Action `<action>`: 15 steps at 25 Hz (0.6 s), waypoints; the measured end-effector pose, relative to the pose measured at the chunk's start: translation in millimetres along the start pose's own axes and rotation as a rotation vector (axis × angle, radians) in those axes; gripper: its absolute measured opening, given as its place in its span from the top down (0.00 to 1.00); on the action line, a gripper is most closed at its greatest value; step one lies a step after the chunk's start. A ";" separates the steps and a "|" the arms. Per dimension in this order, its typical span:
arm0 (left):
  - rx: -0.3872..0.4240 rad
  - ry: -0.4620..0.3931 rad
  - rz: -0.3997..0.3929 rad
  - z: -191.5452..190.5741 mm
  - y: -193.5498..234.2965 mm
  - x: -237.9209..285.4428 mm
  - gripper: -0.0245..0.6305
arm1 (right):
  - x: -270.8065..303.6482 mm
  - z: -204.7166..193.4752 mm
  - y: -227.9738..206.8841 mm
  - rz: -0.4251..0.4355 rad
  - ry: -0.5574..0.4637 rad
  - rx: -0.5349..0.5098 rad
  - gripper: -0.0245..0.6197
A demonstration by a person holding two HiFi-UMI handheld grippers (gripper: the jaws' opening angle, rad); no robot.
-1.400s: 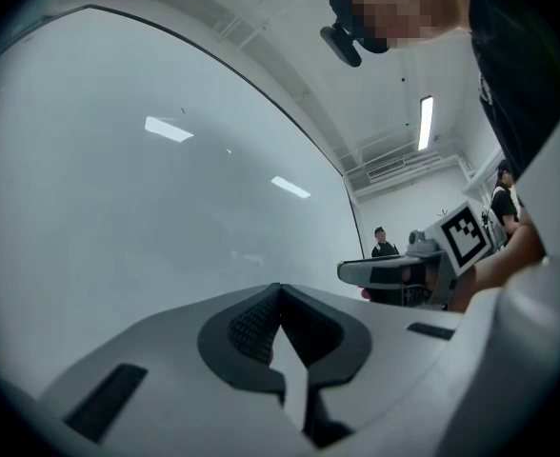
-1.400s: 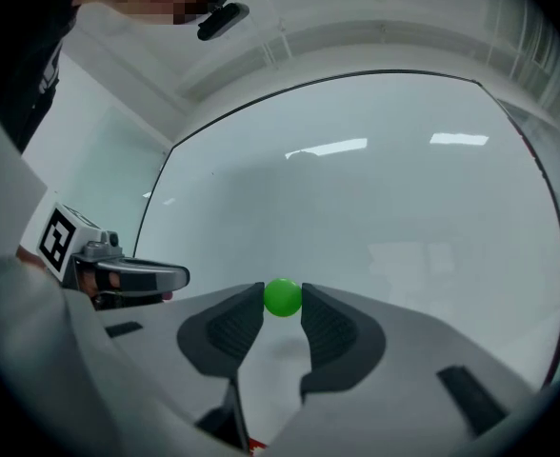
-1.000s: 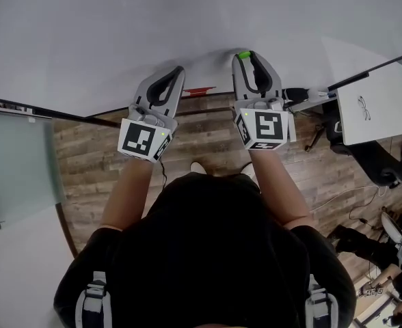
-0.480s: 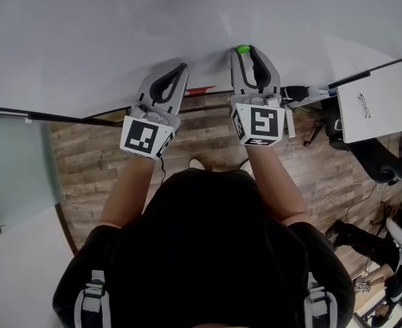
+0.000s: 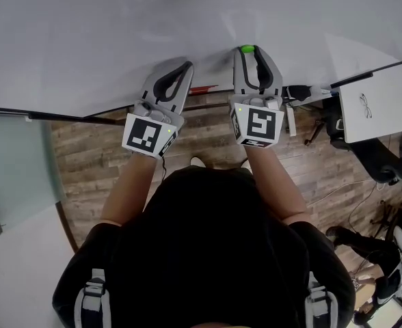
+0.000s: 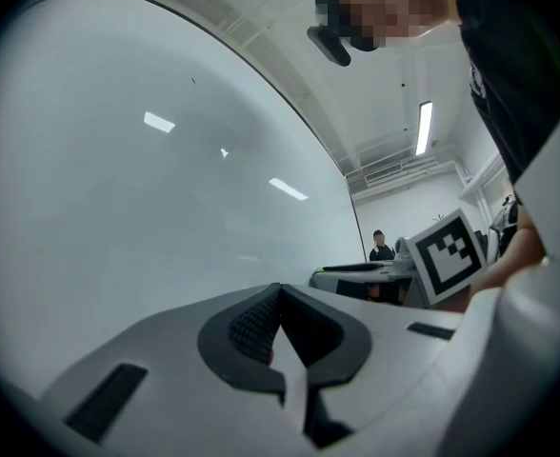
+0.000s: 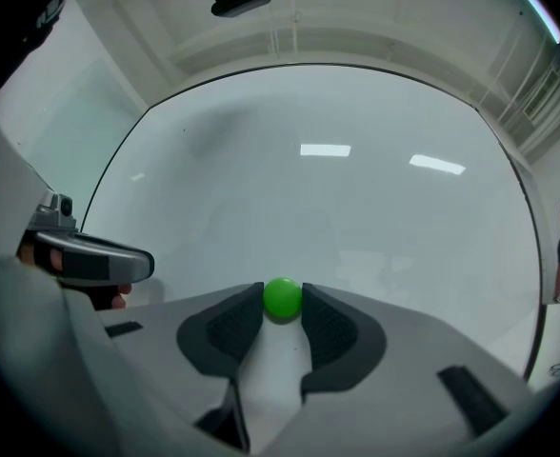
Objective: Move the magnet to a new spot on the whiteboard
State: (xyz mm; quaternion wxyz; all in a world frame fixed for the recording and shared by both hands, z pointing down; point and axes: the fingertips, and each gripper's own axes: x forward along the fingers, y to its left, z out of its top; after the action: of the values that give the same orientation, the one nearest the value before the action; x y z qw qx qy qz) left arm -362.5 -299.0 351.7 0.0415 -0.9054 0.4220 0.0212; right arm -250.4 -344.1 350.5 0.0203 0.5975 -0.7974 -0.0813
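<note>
Head view: the left gripper (image 5: pixel 181 69) and right gripper (image 5: pixel 247 50) both reach to the whiteboard (image 5: pixel 105 39), with a green magnet (image 5: pixel 246 48) at the right one's tips.
Left gripper view: its jaws are pressed together, with nothing between them.
Right gripper view: its jaws pinch the magnet (image 7: pixel 282 296) at the whiteboard.

The right gripper (image 5: pixel 248 55) reaches up to the whiteboard (image 5: pixel 119 39), its tips on either side of the green magnet (image 5: pixel 245 48), which sits at the board's surface. The left gripper (image 5: pixel 184 67) points at the board close beside it — tips together, nothing between them. A small red object (image 5: pixel 204 88) lies along the board's lower edge, between the two grippers. Below is a wooden floor (image 5: pixel 91 149).
</note>
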 end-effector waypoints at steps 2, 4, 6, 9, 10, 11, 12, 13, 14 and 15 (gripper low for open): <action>0.003 -0.001 -0.003 1.4 -0.3 0.4 0.96 | 0.6 0.0 0.1 -0.006 0.001 -0.007 0.77; 0.004 -0.001 -0.007 1.6 -1.4 -0.2 0.96 | 0.1 0.4 0.8 -0.010 0.002 -0.006 0.77; 0.000 -0.001 -0.010 1.3 -3.9 -1.3 0.96 | -1.1 0.5 2.0 -0.005 0.006 0.002 0.75; -0.001 0.003 -0.012 1.8 -6.4 -2.0 0.96 | -2.8 0.8 3.6 0.006 0.014 0.008 0.71; -0.001 0.003 -0.012 2.2 -6.8 -1.6 0.96 | -3.8 1.2 2.8 0.008 0.015 0.009 0.69; -0.002 0.002 -0.010 2.8 -7.2 -1.2 0.96 | -5.2 1.8 1.6 0.011 0.014 0.011 0.69; -0.003 0.001 -0.008 3.5 -7.7 -0.9 0.96 | -7.1 2.5 0.3 0.016 0.014 0.013 0.69; -0.005 0.000 -0.005 4.6 -9.0 -0.9 0.96 | -9.9 3.5 -0.8 0.025 0.014 0.016 0.69; -0.005 0.000 -0.002 5.8 -11.2 -1.1 0.96 | -13.6 4.8 -1.7 0.038 0.013 0.020 0.69; -0.005 0.000 0.000 7.2 -14.3 -1.5 0.96 | -18.1 6.3 -2.9 0.054 0.012 0.025 0.69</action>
State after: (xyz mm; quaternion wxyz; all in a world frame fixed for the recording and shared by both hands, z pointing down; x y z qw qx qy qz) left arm -352.6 -288.0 345.5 0.0390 -0.9056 0.4218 0.0222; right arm -243.3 -326.9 345.0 0.0200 0.5766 -0.8140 -0.0672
